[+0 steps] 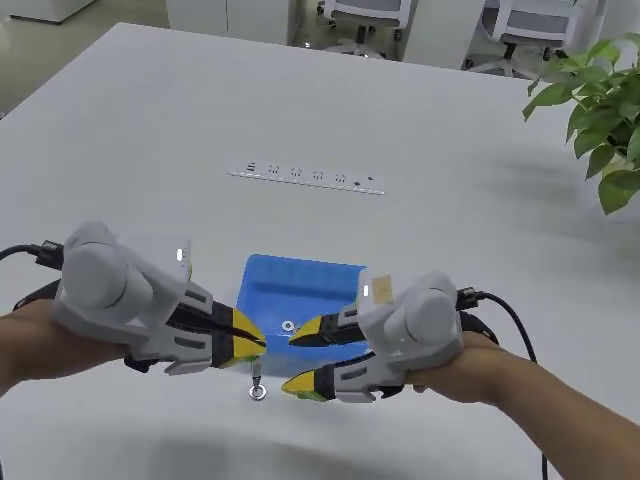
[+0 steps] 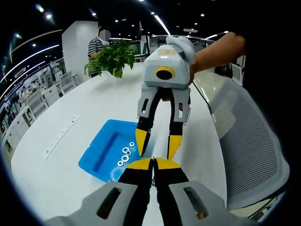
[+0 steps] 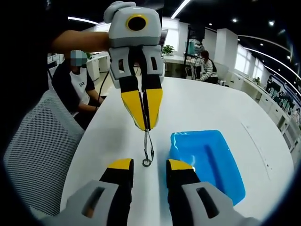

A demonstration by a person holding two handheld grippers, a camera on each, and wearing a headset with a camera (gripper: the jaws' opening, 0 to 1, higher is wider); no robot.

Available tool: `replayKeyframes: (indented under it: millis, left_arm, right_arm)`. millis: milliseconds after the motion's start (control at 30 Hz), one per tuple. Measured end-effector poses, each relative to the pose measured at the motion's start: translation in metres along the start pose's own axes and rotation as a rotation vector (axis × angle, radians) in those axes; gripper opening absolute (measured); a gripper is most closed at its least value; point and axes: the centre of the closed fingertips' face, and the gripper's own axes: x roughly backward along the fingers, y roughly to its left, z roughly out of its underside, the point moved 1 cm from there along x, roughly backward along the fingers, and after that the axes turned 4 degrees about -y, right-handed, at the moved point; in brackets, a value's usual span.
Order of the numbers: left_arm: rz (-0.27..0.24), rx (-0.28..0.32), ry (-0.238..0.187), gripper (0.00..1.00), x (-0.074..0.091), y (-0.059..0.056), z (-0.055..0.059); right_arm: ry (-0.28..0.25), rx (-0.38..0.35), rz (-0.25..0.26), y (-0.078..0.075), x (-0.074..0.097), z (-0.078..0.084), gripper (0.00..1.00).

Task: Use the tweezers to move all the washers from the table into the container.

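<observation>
My left gripper (image 1: 258,345) is shut on thin metal tweezers (image 3: 148,145), which point down at the white table. The tweezer tips sit at a small steel washer (image 1: 258,392) (image 3: 146,163) just in front of the blue container (image 1: 300,290); whether the washer is off the table I cannot tell. My right gripper (image 1: 293,360) is open and faces the left one, with its jaws on either side of that washer in the right gripper view. Several washers (image 2: 126,153) lie inside the container (image 2: 106,150).
A white power strip (image 1: 305,177) lies across the table's middle. A potted plant (image 1: 600,110) stands at the far right. Office chairs (image 1: 365,15) line the far edge, a mesh chair (image 2: 249,141) is near me, and a seated person (image 3: 77,70) is beside the table.
</observation>
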Motion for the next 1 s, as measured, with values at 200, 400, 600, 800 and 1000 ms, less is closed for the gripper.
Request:
replayKeyframes:
  millis: [200,400,600,800,1000]
  left_arm:
    - [0.003,0.005,-0.001,0.05,0.001,0.002,0.0]
    - [0.006,0.007,-0.003,0.05,0.0,0.003,0.0]
    - [0.008,0.0,0.001,0.05,-0.001,0.005,-0.001]
    - [0.008,0.0,0.002,0.05,-0.001,0.006,0.0]
    - [0.008,0.0,0.006,0.05,-0.002,0.004,-0.001]
  right_arm:
    - [0.004,0.019,-0.029,-0.001,-0.013,-0.002,0.22]
    - [0.01,0.047,-0.052,-0.002,-0.024,-0.006,0.16]
    - [0.014,0.073,-0.068,-0.004,-0.03,-0.007,0.12]
    - [0.017,0.101,-0.085,-0.001,-0.031,-0.005,0.09]
    - [0.024,0.102,-0.072,-0.001,-0.031,-0.005,0.07]
